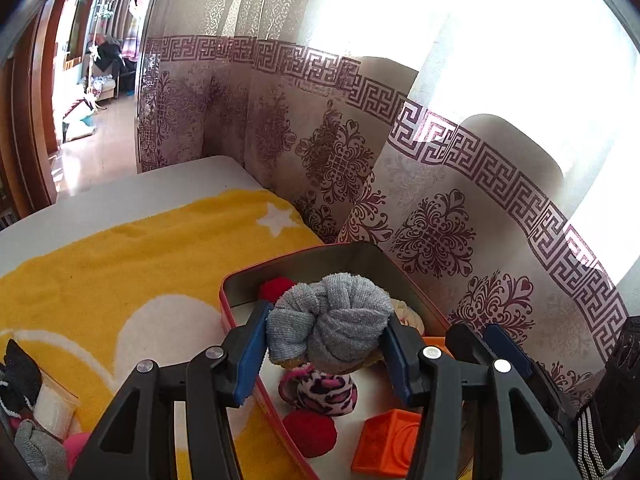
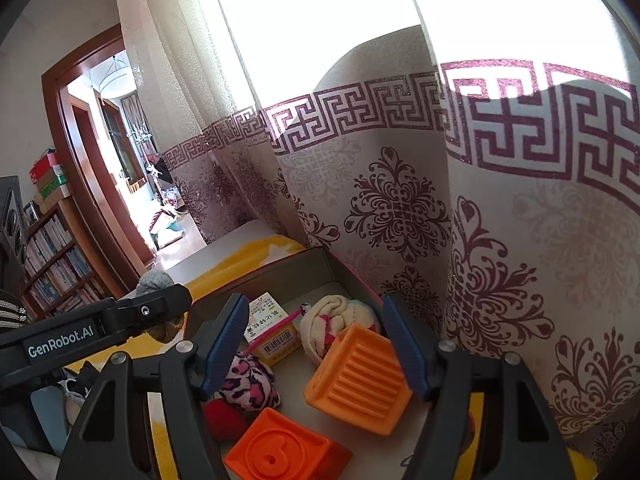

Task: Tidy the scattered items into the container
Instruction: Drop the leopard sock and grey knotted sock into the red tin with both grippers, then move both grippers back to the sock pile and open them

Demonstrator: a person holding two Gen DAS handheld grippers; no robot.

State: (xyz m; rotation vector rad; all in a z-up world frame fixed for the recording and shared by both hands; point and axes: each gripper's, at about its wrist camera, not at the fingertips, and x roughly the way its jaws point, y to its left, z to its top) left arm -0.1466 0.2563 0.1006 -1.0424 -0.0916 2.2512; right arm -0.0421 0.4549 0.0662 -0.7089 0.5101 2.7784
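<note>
My left gripper [image 1: 324,354] is shut on a rolled grey sock [image 1: 328,320] and holds it above the red-rimmed tin container [image 1: 304,264]. Inside the tin lie a pink leopard-print sock [image 1: 320,394], two red pompoms [image 1: 310,432], an orange block [image 1: 386,444] and a cream roll [image 1: 408,314]. My right gripper [image 2: 316,350] is open over the tin [image 2: 280,272]; an orange ridged block [image 2: 358,384] lies just below its fingers. A second orange block [image 2: 280,450], a yellow medicine box [image 2: 272,330] and a cream-pink sock [image 2: 336,324] lie there too.
The tin stands on a yellow blanket [image 1: 120,272] against a patterned curtain [image 1: 440,208]. More items lie at the left edge: a black sock [image 1: 20,380], a grey sock [image 1: 38,452], a white packet [image 1: 54,408]. A bookshelf [image 2: 56,264] and a doorway stand at the left.
</note>
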